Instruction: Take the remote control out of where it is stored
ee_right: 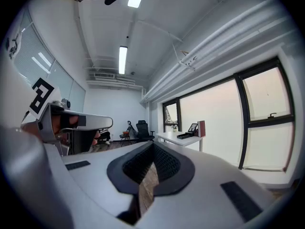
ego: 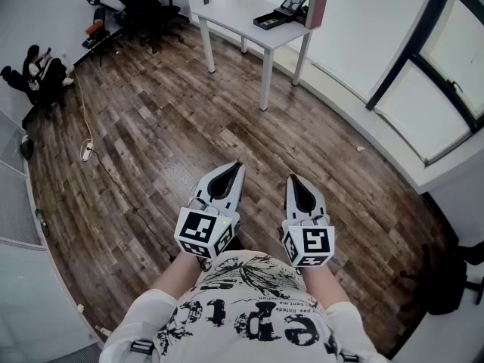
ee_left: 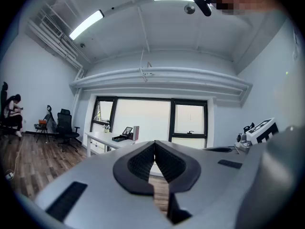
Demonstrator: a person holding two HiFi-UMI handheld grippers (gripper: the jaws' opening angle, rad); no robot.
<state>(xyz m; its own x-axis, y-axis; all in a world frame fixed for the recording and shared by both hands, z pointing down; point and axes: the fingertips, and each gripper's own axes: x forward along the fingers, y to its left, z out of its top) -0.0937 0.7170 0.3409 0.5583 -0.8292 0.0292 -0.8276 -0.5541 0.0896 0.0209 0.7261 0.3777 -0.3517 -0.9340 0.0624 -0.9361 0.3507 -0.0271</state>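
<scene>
Above the wood floor [ego: 151, 127], left gripper [ego: 237, 165] and right gripper [ego: 291, 178] point forward, both clenched empty.

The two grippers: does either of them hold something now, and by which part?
Nothing is held. The left gripper and the right gripper both have their jaws together at the tips, with nothing between them.

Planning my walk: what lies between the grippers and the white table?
Head view: only bare wooden floor between the left gripper, the right gripper and the white table.
</scene>
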